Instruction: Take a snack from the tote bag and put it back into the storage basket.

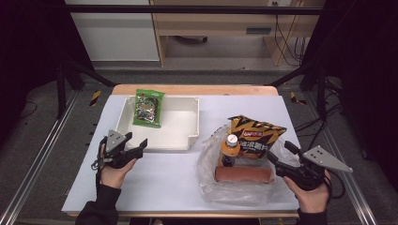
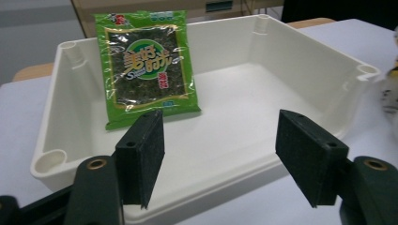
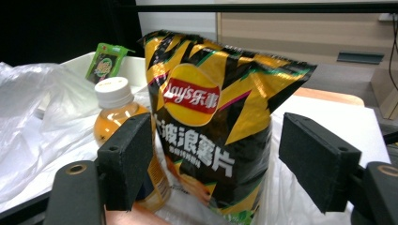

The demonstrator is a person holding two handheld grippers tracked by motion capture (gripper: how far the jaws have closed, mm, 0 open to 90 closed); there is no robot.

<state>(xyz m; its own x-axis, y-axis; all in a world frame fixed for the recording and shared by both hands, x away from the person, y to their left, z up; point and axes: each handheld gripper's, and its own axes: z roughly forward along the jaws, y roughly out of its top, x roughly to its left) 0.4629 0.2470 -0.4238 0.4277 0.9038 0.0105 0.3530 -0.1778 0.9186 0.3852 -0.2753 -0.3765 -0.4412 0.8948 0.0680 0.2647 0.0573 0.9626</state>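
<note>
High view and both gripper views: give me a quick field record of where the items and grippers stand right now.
bin: white bin at table's far left
in bin: green snack packet, leaning on far wall
plastic bag: clear plastic bag, open, on right
on bag: chip bag upright, orange drink bottle, brown roll
left gripper: open, empty, near bin
right gripper: open, empty, facing chip bag

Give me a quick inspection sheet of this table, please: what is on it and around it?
Surface: white table top.
Job's things: green snack packet leaning in white bin; chips bag, orange drink bottle and brown roll on clear plastic bag.
Clutter: nothing seen.
Grippers: left gripper open, empty, before the bin; right gripper open beside the chips bag.
Cables: black cables on the floor beyond.
Surroundings: wooden furniture, dark curtains.
</note>
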